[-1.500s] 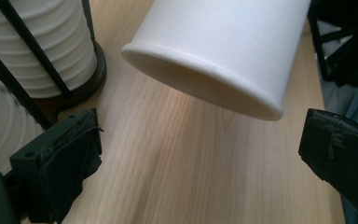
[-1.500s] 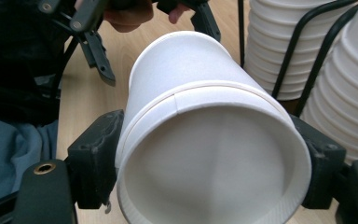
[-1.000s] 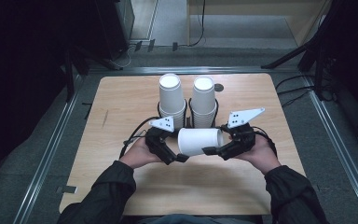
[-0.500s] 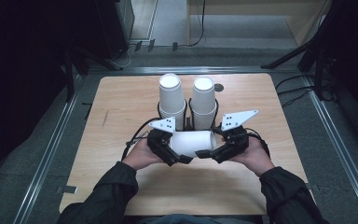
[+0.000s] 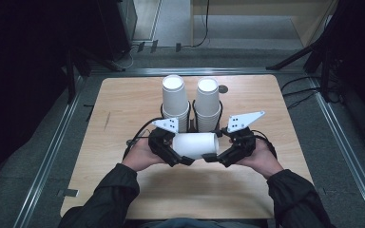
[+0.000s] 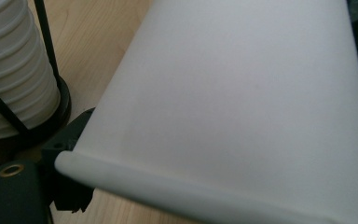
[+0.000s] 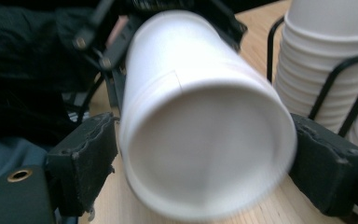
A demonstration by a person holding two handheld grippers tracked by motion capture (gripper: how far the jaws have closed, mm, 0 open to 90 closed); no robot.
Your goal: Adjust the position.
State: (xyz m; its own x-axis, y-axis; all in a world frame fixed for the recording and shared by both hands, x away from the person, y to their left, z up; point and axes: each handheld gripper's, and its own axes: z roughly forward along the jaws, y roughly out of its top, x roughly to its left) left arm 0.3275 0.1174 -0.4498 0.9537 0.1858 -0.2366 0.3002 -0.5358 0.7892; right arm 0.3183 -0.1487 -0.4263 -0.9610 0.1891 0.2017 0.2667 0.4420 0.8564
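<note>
High view: paper cup [image 5: 196,145] lay sideways above table [image 5: 123,104], between left tongs [image 5: 180,157] and right tongs [image 5: 214,156], near two cup stacks [image 5: 190,102]; not yet stacked.
Left gripper view: tongs closing in, seemingly gripping cup's rim end [image 6: 242,107].
Right gripper view: tongs just opened, pads [image 7: 86,154] flanking cup's base [image 7: 205,149]; handover seemingly underway.

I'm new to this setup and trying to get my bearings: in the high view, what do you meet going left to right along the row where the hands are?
Left hand → left gripper → white paper cup lying on its side → right gripper → right hand.
</note>
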